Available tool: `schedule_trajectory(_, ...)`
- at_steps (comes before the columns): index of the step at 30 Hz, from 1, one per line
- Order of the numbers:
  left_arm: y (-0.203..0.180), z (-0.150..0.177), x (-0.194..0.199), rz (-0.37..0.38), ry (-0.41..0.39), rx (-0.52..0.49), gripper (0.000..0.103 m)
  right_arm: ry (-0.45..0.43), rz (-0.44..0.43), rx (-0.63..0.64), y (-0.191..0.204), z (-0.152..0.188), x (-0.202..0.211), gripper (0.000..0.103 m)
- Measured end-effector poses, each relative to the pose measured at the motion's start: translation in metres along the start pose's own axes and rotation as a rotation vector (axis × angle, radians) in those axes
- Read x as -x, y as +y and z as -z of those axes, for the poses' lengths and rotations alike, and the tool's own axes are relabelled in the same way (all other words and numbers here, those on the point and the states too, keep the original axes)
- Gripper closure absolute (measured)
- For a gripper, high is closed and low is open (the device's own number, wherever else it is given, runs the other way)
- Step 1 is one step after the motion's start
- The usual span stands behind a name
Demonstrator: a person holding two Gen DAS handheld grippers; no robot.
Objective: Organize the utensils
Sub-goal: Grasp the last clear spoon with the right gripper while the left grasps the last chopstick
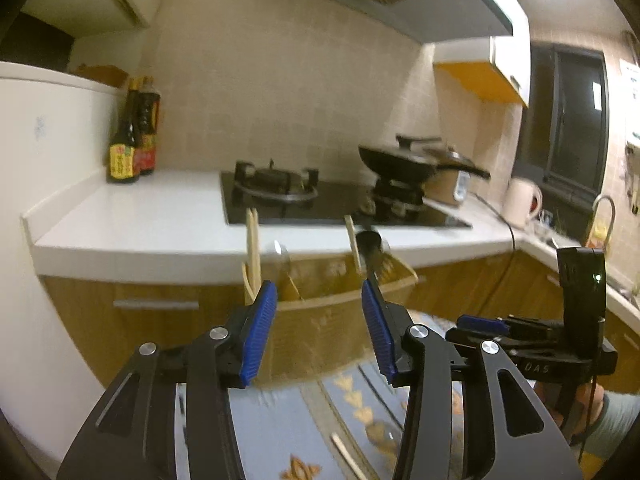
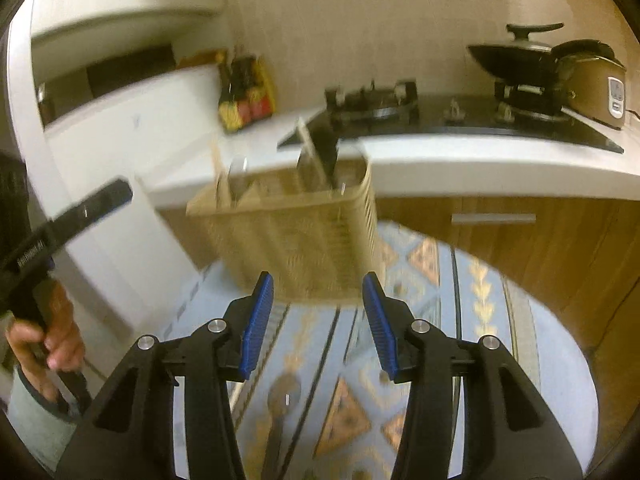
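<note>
A tan woven utensil holder [image 1: 320, 320] stands on a patterned blue cloth [image 1: 304, 420], also in the right wrist view [image 2: 296, 232]. It holds wooden chopsticks [image 1: 252, 252], a clear spoon [image 1: 282, 256] and a black ladle [image 1: 370, 252]. A loose chopstick [image 1: 346, 456] lies on the cloth. A dark spoon [image 2: 280, 412] lies on the cloth below my right gripper. My left gripper [image 1: 320, 332] is open and empty in front of the holder. My right gripper [image 2: 318, 328] is open and empty, close to the holder's front; it also shows in the left wrist view [image 1: 480, 324].
Behind the holder is a white counter [image 1: 140, 216] with a black gas hob [image 1: 320, 200], a wok [image 1: 404, 160], sauce bottles [image 1: 132, 140], a rice cooker [image 2: 596, 84] and a white kettle [image 1: 522, 202]. Wooden cabinets [image 2: 520, 232] run under the counter.
</note>
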State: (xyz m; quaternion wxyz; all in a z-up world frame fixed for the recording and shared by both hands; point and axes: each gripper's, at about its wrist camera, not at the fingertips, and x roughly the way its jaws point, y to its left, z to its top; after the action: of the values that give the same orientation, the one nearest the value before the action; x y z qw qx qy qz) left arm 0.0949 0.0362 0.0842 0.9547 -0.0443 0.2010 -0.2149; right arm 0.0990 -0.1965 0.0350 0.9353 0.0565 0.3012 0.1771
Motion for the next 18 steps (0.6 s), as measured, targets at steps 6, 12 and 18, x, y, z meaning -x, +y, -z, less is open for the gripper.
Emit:
schedule_trajectory(6, -0.013, 0.031, -0.013, -0.032, 0.255, 0.004, 0.06, 0.261, -0.035, 0.016, 0.022, 0.037, -0.009, 0.06)
schedule_trajectory(12, -0.009, 0.074, -0.036, -0.015, 0.503, 0.073, 0.06, 0.454, -0.041, 0.049, 0.045, 0.073, -0.022, 0.06)
schedule_trajectory(18, -0.011, 0.1, -0.048, 0.007, 0.575, 0.083, 0.06, 0.499, 0.005, 0.054, 0.051, 0.086, -0.031, 0.06)
